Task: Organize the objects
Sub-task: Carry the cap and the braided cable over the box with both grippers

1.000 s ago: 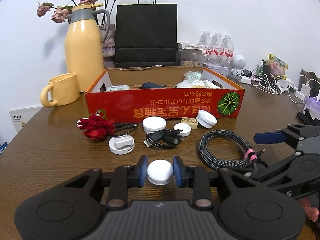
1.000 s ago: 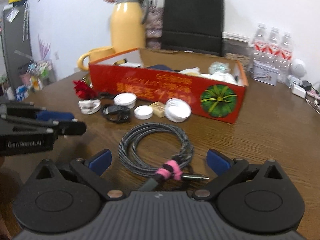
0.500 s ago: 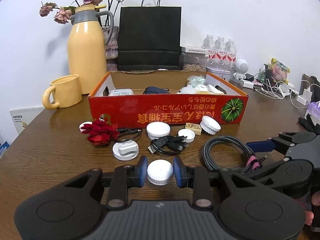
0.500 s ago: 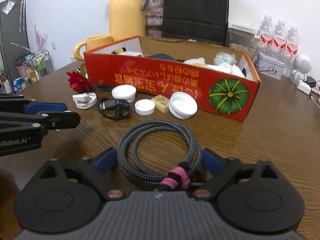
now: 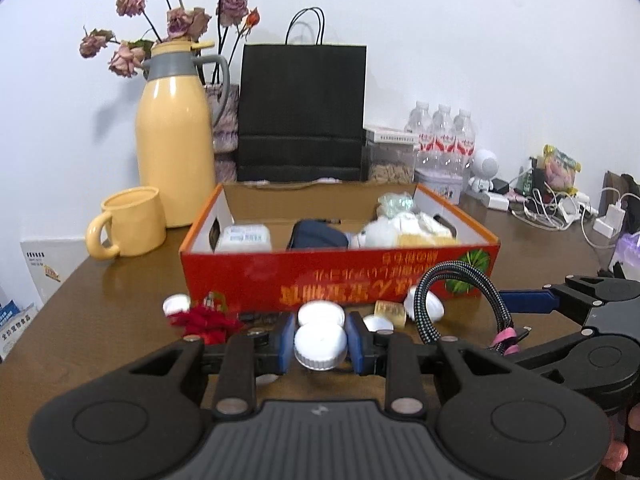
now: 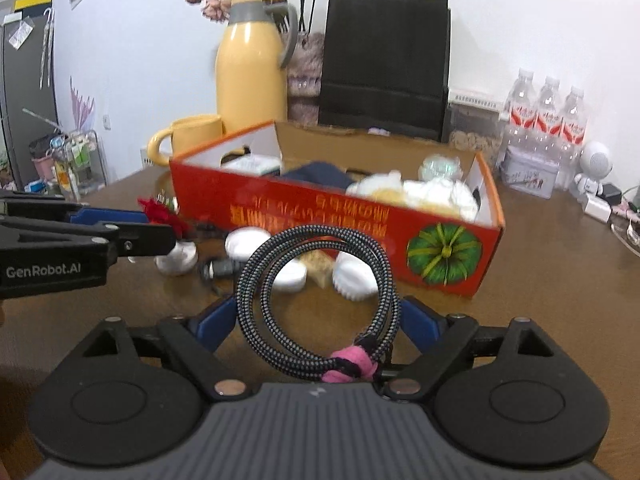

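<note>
A brown wooden tabletop (image 5: 100, 304) is seen under both tools, a white wall behind. A red cardboard box (image 6: 320, 216) printed with upside-down yellow characters and a green pumpkin is set near its middle. The right gripper (image 6: 316, 316) is held level before the box, clamped on an upright braided cable coil (image 6: 320, 296). The left gripper (image 5: 320, 344), marked "GenRobot.AI", is closed on a white cap (image 5: 320, 346), raised off the tabletop in front of the box.
</note>
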The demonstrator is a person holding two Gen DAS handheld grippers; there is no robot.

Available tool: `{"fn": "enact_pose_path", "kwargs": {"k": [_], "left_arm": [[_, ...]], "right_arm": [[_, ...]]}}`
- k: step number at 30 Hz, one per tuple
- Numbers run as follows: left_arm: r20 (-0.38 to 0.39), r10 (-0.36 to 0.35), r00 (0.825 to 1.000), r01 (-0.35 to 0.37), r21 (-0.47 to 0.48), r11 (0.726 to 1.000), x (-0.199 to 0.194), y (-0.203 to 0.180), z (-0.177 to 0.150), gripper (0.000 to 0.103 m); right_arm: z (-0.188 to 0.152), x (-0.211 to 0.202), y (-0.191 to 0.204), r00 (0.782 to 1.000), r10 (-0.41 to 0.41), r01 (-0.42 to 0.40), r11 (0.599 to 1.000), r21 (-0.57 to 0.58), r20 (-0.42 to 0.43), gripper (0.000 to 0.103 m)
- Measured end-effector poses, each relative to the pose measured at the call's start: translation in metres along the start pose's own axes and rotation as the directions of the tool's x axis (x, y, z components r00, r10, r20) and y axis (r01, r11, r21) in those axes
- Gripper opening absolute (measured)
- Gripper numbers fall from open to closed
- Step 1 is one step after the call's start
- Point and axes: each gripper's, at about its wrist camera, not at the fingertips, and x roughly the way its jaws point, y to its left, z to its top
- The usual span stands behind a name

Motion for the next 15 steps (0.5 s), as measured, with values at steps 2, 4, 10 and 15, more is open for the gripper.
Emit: {"fn": "enact_pose_path", "kwargs": {"k": [2,4,10,15], "left_arm": [[0.014,-0.001,1.0,0.001,-0.001,1.0,0.002,0.0,0.008,0.027],[0.031,0.002,1.0,-0.002,-0.004,1.0,0.004,0.0,0.017,0.027],[0.072,0.012,0.997,-0.01,-0.028,1.0,0.016,0.001,0.045,0.027],[0.103,0.022,0.994,-0.019,-0.039,0.999,0.03,0.002,0.068,0.027]], "right_arm": [[0.008,0.0,-0.002,1.0,-0.005,0.005,1.0,0.009,0.018,0.089],[0.017,0.001,-0.003,0.999,-0.012,0.012,1.0,0.014,0.038,0.089],[0.04,0.007,-0.006,0.995,-0.036,0.032,0.999,0.039,0.088,0.089],[0.058,0.016,-0.012,0.991,-0.049,0.041,0.997,0.063,0.121,0.089]]}}
